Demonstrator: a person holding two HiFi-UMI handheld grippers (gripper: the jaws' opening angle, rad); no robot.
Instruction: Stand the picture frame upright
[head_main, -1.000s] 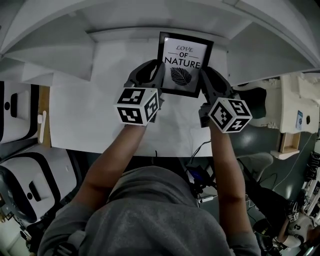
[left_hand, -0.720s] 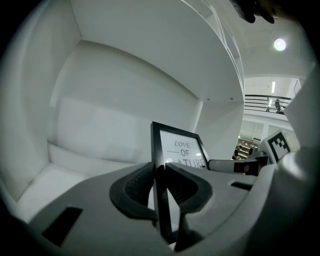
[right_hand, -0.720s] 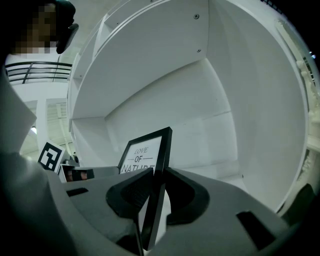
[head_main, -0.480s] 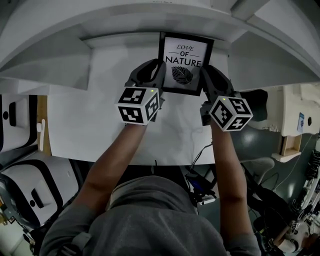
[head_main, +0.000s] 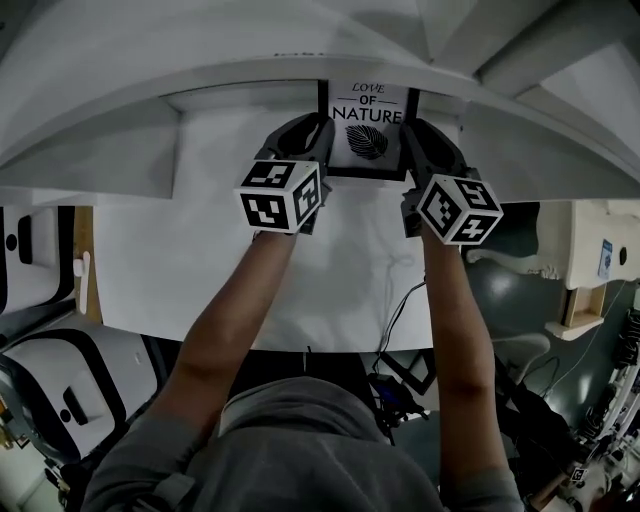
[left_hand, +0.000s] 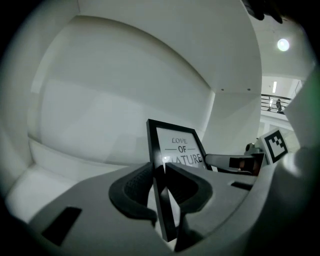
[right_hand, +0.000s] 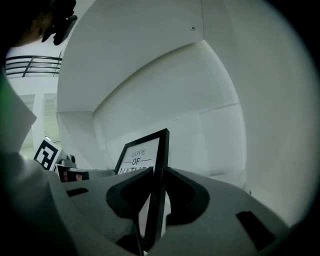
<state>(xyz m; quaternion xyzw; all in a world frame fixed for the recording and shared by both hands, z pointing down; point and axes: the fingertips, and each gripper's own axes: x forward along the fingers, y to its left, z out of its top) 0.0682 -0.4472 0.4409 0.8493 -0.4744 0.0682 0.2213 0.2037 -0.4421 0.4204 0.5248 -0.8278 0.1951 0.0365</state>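
Black picture frame (head_main: 366, 120) by the desk (head_main: 200, 250) far edge — left gripper (head_main: 316, 132) clamps its left side, right gripper (head_main: 414, 140) its right.

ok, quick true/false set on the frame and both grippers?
1. The left gripper is shut on the left edge of the picture frame. True.
2. The right gripper is empty. False: it clamps the frame's right edge.
3. The frame lies face down on the white table. False: it stands near upright between the grippers, print facing the person.
4. The print reads "LOVE OF NATURE" above a leaf. True.
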